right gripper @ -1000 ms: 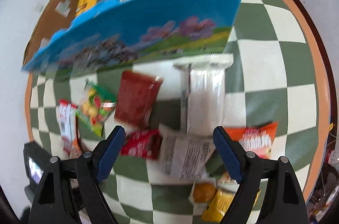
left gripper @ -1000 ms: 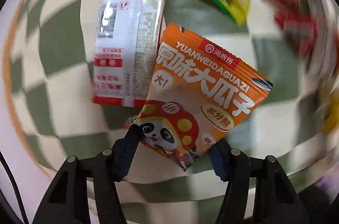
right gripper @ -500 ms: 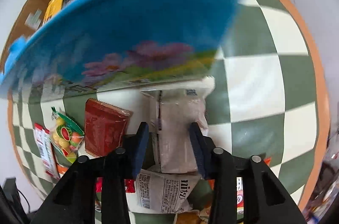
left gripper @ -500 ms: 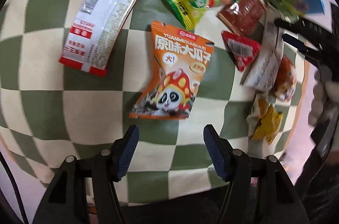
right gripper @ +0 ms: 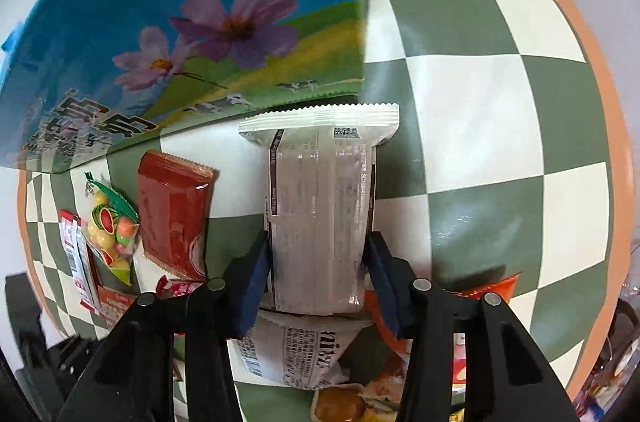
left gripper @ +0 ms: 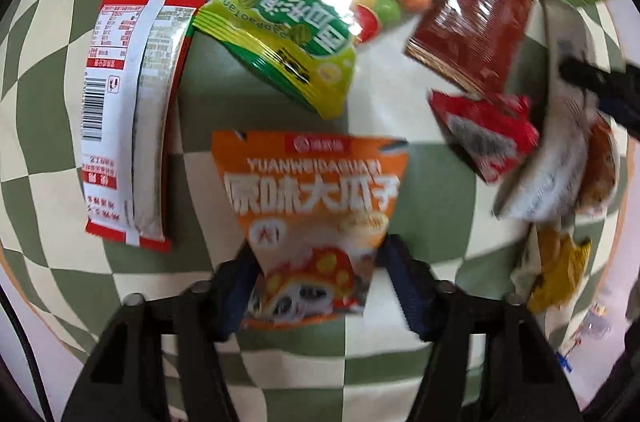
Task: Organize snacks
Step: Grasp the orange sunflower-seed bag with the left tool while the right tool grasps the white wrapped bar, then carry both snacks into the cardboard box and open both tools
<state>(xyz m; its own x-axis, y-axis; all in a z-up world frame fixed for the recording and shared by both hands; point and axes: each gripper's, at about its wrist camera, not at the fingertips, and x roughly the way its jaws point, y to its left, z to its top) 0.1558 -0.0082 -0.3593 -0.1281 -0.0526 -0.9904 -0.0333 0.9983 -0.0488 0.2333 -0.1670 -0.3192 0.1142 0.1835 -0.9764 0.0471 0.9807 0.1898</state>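
My left gripper clamps its 2 fingers on the orange sunflower-seed packet; my right gripper clamps the white wrapped snack beside the blue box.

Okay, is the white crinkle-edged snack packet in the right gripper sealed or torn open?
Sealed, as far as shows: the white crinkle-edged packet has its zigzag top seam intact and flat. Its lower end is hidden between the right gripper pads.
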